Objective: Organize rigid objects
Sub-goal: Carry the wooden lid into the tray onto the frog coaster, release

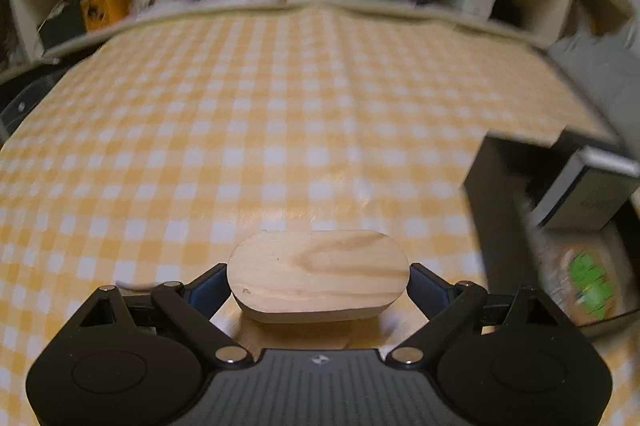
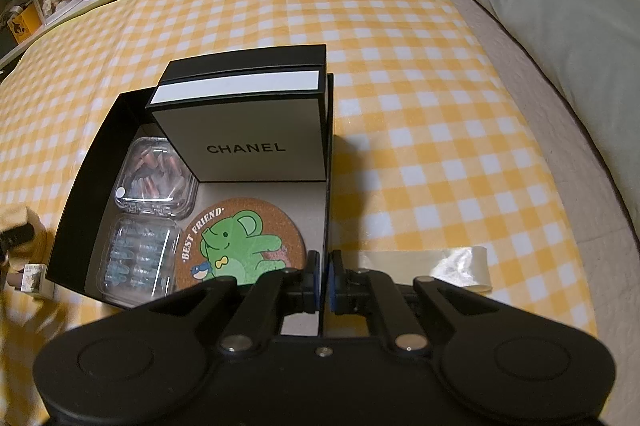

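The left hand-held gripper (image 1: 319,284) grips a wooden block (image 1: 319,274) by its ends, long axis crosswise, above the checked cloth (image 1: 280,97). The open black box (image 1: 492,209) lies to its right, nearer this hand. The right hand-held gripper (image 2: 323,280), clenched on the box's wall (image 2: 326,209), steadies it; bare floor remains beside the coaster (image 2: 244,246)

The left hand-held gripper (image 1: 319,284) has its fingers spread wide, clamping a block (image 1: 318,274) by its ends. The right hand-held gripper (image 2: 323,286) has its fingers nearly together, pinching a box wall (image 2: 327,161).
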Tool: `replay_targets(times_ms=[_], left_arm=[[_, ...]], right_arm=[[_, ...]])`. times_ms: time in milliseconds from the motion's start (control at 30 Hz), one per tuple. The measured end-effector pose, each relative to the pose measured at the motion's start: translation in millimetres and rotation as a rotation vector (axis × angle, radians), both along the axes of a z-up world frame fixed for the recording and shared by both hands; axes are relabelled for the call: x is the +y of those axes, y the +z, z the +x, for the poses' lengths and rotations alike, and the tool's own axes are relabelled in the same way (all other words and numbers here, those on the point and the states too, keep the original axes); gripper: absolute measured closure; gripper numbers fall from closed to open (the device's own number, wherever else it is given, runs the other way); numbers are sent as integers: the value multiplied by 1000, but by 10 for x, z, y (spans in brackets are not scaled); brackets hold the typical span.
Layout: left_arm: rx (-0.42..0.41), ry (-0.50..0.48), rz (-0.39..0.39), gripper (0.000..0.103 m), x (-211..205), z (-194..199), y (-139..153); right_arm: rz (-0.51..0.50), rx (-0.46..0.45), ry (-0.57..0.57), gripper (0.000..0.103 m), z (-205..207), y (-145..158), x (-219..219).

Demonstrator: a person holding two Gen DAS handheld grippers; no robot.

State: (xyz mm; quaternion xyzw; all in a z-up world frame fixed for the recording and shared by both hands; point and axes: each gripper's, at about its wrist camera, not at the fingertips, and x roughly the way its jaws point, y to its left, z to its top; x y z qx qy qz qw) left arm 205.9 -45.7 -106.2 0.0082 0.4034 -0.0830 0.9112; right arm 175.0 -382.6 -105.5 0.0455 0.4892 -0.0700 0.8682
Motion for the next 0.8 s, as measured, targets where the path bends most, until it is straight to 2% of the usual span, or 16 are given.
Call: replay_targets(times_ms=[133, 267, 533, 800], left_arm=[[-90, -99, -55, 10, -162, -90, 225], [-105, -184, -99, 10, -365, -197, 361], [12, -240, -267, 10, -787, -117, 348], [129, -245, -354, 10, -1419, 148, 153]], right_arm=[[1, 0, -1, 98, 0, -1, 0], [-1, 1, 0, 99, 2, -2, 9], [-16, 5, 10, 99, 12, -14, 12], [-16, 4, 13, 99, 13, -8, 12]])
